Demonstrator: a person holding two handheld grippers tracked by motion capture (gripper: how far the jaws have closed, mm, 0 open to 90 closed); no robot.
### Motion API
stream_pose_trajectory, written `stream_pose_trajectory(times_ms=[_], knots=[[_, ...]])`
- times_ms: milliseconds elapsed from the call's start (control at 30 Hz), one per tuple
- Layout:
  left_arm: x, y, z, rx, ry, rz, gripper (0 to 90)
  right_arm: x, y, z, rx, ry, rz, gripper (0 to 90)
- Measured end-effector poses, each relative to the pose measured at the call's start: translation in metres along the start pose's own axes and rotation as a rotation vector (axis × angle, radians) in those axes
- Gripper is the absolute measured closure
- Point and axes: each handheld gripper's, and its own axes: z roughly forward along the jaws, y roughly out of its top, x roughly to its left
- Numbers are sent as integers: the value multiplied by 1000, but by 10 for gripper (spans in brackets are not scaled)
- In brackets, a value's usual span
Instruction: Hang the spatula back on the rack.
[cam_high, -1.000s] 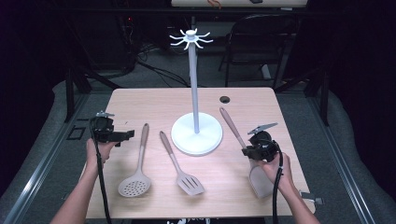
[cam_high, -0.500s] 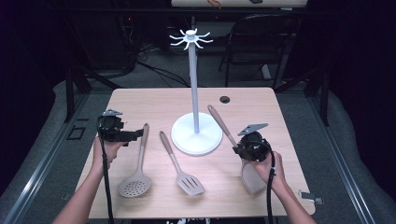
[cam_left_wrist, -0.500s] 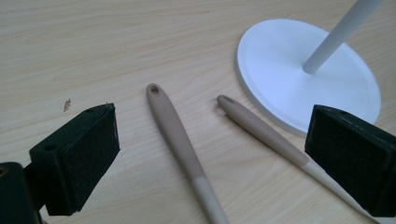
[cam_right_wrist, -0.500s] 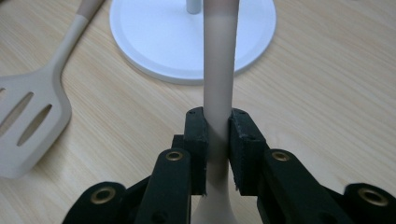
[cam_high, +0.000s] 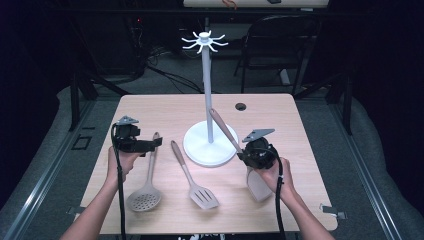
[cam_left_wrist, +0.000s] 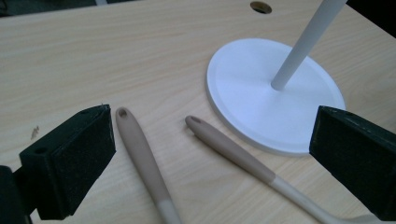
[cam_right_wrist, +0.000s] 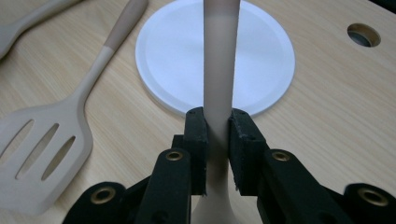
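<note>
The table (cam_high: 150, 107) carries a white utensil stand (cam_high: 209, 145) whose round base sits ahead of both claws, between them, with the pole rising to a ring of hooks (cam_high: 204, 41) well above either hand. The right gripper (cam_high: 256, 154) is clamped narrow on the handle of a spatula (cam_high: 226, 131); in the right gripper view the pads (cam_right_wrist: 196, 140) press on the handle from both sides. The spatula's blade hangs behind and below that claw by the hand, and its long axis runs forward and up from the jaws, slanting toward the pole, tip just beside it. As I judge it, the coming move turns on this: the handle end must climb from the claw to a hook high above. The right hand is the nearer one.

The left gripper (cam_high: 150, 145) stands wide and empty, just above the handle of a skimmer (cam_high: 149, 172). A slotted turner (cam_high: 192, 177) lies between the claws.
</note>
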Motion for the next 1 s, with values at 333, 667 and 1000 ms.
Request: stream_pose_trajectory(times_ms=[333,667,1000], knots=[[-27,7,9,-24,-96,17,0,6,12,8,-29,7,-19,788],[-51,13,25,-24,-184,10,0,12,22,15,-36,24,-25,787],[-79,25,34,-54,-262,26,15,18,33,23,-60,34,-39,787]])
